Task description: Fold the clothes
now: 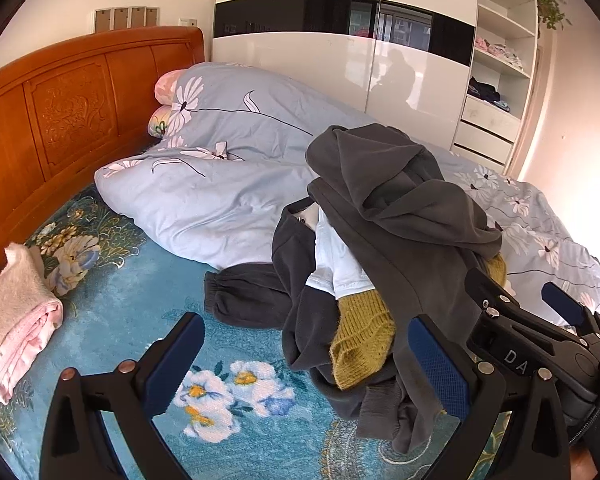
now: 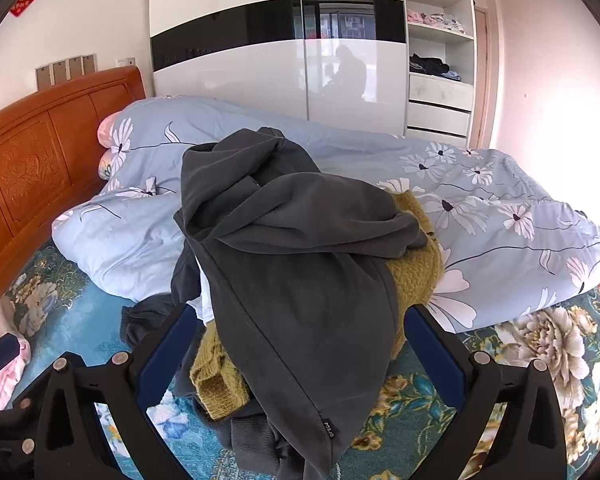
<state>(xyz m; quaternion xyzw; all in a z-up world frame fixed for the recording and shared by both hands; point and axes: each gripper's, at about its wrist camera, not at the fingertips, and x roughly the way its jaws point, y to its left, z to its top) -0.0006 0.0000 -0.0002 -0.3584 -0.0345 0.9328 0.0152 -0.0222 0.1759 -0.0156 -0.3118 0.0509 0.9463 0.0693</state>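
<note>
A small tag on the dark grey hoodie (image 2: 300, 280) carries tiny lettering I cannot read; "DA" shows on the right gripper (image 1: 496, 312). The hoodie tops a heap with a mustard knit (image 2: 220, 384) near the bed's front edge, against the blue floral duvet (image 1: 228, 176). Both grippers, left gripper (image 1: 312, 356) included, are spread wide, holding nothing; folded pink clothes (image 1: 16, 320) lie by the headboard (image 1: 60, 112)

Home bedroom: bed (image 1: 112, 320), wardrobe (image 1: 300, 68).
</note>
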